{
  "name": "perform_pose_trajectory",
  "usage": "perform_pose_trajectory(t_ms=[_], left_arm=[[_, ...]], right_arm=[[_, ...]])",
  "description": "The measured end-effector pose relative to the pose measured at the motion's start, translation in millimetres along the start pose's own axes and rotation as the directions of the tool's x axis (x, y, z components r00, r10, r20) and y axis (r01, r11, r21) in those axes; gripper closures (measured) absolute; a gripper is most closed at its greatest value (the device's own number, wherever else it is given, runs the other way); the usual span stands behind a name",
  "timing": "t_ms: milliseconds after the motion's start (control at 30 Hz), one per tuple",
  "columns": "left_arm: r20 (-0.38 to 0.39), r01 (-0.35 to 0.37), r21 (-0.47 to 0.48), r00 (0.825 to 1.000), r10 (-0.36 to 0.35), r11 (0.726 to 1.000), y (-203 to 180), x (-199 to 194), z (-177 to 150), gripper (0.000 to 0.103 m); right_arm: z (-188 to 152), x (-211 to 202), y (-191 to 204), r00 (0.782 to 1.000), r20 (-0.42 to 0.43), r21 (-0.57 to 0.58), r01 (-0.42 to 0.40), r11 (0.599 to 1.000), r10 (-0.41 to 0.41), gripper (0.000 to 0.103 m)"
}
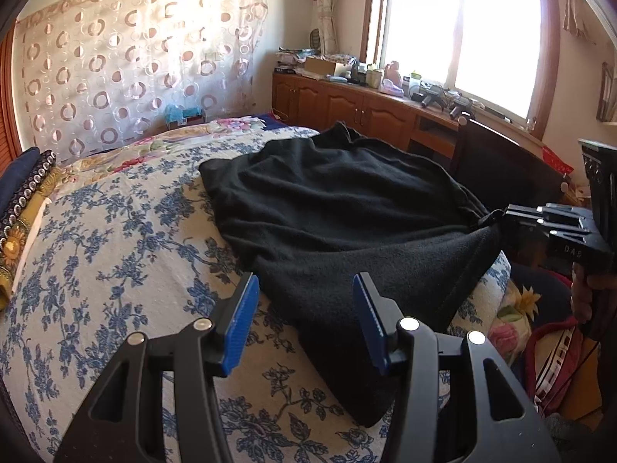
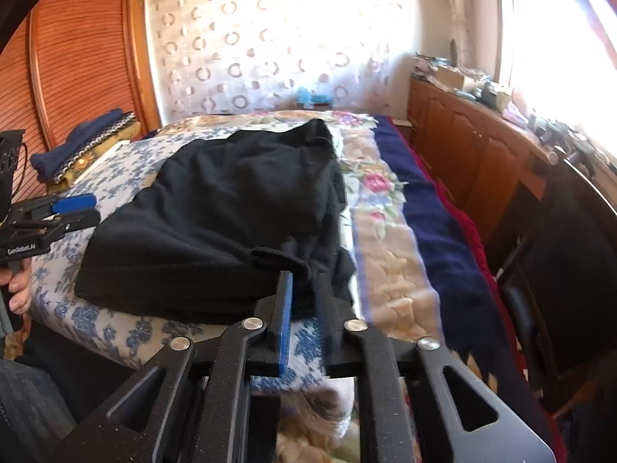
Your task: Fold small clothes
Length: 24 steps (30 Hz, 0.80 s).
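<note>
Black garment lies spread on the flowered bedspread, filling the middle of both views, with its near corner hanging over the bed's front edge at the bottom centre of the left wrist view. Nearest, the left gripper is released, jaws apart with nothing pinched; the cloth edge only lies past its tips. At the right edge of that view the right gripper is clenched on a bunched corner of the garment, and the fabric puckers to a point there. In its own view one finger is blurred, so how deep the bite goes can't be told. Risk one: the pinch looks shallow, so a quick pull would probably let the corner slip out. Risk two: with only one side held, dragging across would likely skew the fold and twist the cloth, as the left side is free. Risk three: the overhanging near corner could pull the whole piece off the bed if tugged toward the bottom of the frame. Farther back, wrinkles across the middle and the humped far end at upper centre would get folded in as lumps. The far end sits near the dark blue blanket and may snag on it.
</note>
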<state>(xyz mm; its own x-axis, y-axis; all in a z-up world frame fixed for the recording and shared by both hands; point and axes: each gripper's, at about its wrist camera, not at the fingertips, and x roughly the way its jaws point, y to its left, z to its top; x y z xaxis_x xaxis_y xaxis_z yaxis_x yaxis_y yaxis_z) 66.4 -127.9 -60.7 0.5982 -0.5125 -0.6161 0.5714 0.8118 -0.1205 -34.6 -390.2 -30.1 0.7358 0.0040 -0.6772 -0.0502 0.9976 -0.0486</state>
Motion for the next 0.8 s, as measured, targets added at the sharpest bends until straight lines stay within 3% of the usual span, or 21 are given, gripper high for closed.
perform_pose_trajectory(t_ms=[33,100,233,333,600,800], left_arm=[[-0.006,0.001,0.003,1.000,-0.001,1.000,-1,1,-1,0.052],[-0.015,0.001,0.008,1.000,-0.001,1.000,-2,2,-3,0.052],[-0.033,0.007,0.003,0.999,-0.007,1.000,-1,3,-8,0.052],[-0.060,0.017,-0.006,0.998,-0.018,1.000,0,5,-14,0.052],[-0.132,0.049,-0.029,0.990,-0.053,0.998,-4,17,-27,0.052],[-0.132,0.048,-0.021,0.990,-0.050,0.999,-11,19,-30,0.052]], right_arm=[[0,-2,-1,1.000,0.007,0.007,0.011,1.000,-0.011,0.063],[2,-9,-7,0.999,0.039,0.036,0.003,0.999,-0.005,0.052],[10,-17,-14,0.995,0.101,0.068,0.002,0.998,-0.008,0.041],[14,-5,-18,0.996,0.089,0.070,-0.007,0.998,0.001,0.039],[6,49,-9,0.996,-0.058,0.055,-0.063,0.997,0.066,0.038],[4,56,-12,0.990,-0.089,0.084,-0.105,0.991,0.112,0.038]])
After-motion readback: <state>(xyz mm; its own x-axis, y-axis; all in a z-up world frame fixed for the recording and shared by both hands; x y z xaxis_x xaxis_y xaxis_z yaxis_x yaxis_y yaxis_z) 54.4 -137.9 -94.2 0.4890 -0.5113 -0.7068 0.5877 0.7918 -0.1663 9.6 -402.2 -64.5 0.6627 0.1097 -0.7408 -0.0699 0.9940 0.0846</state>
